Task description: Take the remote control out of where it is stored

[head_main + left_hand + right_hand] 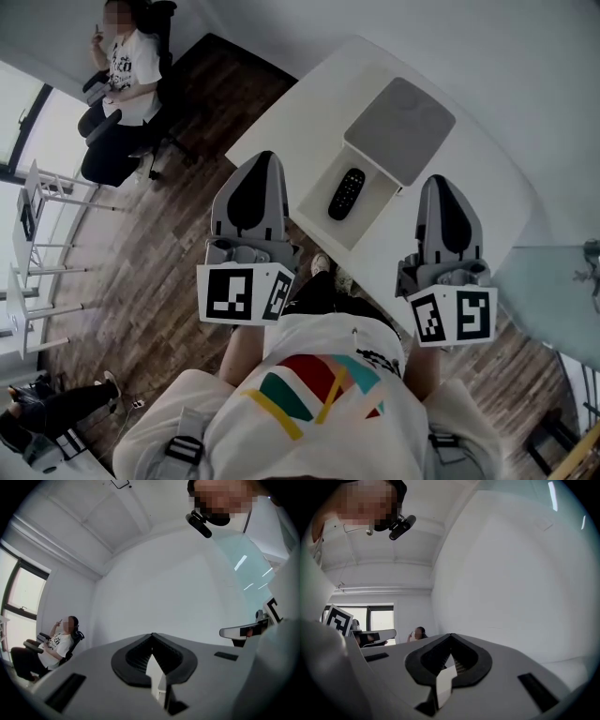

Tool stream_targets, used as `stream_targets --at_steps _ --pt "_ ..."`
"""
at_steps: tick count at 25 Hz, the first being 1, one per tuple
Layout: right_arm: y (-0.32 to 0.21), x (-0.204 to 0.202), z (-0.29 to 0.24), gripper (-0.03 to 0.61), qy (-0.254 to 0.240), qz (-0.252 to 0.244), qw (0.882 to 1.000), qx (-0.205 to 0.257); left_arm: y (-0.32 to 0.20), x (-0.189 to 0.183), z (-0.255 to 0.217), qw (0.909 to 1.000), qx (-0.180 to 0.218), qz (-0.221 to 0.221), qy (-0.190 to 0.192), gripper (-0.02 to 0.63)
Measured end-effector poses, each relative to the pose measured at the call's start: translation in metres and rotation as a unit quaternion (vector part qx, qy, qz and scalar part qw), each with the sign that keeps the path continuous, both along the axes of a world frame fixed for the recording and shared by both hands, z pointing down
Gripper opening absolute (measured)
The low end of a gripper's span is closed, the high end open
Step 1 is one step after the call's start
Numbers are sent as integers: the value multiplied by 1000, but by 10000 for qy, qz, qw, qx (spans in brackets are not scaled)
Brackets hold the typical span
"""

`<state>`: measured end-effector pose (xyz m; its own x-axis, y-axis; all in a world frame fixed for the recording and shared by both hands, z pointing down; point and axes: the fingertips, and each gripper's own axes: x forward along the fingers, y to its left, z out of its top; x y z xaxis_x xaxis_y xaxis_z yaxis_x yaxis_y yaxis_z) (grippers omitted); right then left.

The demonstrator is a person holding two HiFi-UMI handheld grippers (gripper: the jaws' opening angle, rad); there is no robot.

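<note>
**A:** What is shown by the head view?

**B:** A black oblong plastic remote control is seen lying flat in a shallow white open compartment at the near edge of a white table. A grey rounded rectangular panel lies just beyond the compartment. The left gripper and the right gripper are held level, one to each side. The remote lies between their tips, apart from both and touched by neither.

**A:** How are the fingers set there?

**B:** Each pair is drawn together into a narrow tip.

**A:** And the left gripper view?

**B:** The left gripper's jaws are seen closed against each other, with only a pale wall beyond them. A seated person in a white shirt is shown at the left edge.

**A:** The right gripper view?

**B:** The right gripper's jaws are likewise seen pressed together on themselves, pointed along the same pale wall. The seated person is glimpsed far off, small.
</note>
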<state>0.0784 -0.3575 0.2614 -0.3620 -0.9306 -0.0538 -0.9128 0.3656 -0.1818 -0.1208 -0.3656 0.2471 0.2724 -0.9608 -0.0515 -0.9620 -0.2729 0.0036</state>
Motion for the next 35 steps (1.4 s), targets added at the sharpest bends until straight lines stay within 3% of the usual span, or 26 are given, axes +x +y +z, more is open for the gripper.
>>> stream_targets --at_steps 12,22,32,33,35 --pt "-22 -6 -29 2 313 426 9980 348 -49 1 -1 9985 79 456 304 8" --pt "-29 -3 -18 2 258 597 9977 190 -61 27 3 9952 46 926 316 8" --pt "-34 9 -3 2 149 740 9971 -29 -67 45 14 9930 -125 1131 313 9" --pt "-35 10 -2 2 135 729 9972 -53 -67 48 14 9922 -134 1194 337 56" --pt "-38 10 2 2 98 702 9974 -93 -70 54 16 9901 -198 1338 387 244"
